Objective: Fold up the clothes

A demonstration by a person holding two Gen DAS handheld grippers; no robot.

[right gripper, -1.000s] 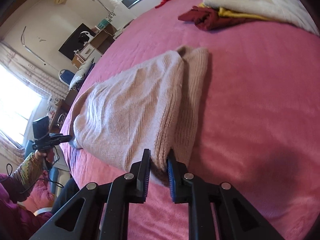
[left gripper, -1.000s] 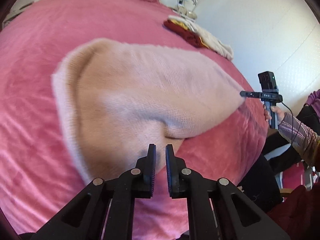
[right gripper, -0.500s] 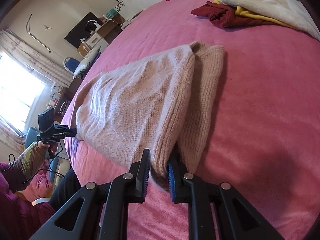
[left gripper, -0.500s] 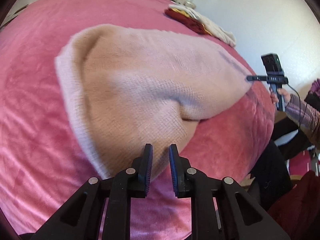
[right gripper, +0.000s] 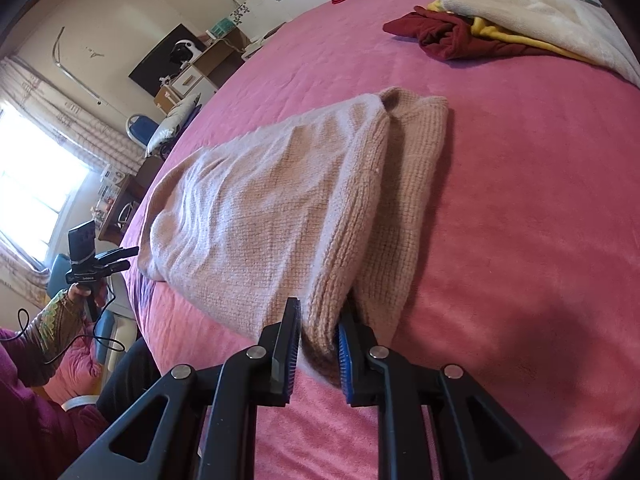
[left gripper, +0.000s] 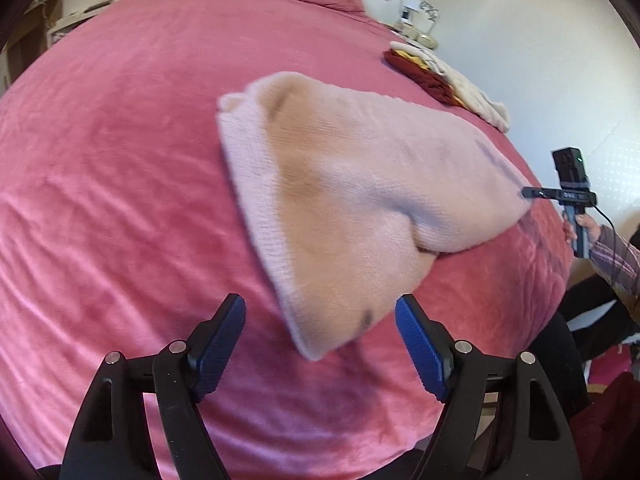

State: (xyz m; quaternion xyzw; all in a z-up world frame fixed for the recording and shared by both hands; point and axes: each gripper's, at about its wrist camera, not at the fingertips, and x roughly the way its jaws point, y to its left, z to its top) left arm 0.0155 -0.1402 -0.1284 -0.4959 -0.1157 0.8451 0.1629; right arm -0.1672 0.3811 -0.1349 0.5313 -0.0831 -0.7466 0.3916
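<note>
Sweater (left gripper: 360,200) corner, formerly claw-pinched, free

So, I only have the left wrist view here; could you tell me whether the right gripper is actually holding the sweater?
Observer: Yes. The right gripper is shut on the folded edge of the pink sweater, with the knit pinched between its pads.
Operator: Thank you. Which layer is it pinching?
Observer: The upper folded layer; a lower layer lies flat on the pink blanket just right of the pads.
Operator: And how does my left gripper look from there?
Observer: The left gripper sits just off the sweater's far corner, touching no cloth, its jaws opening.
</note>
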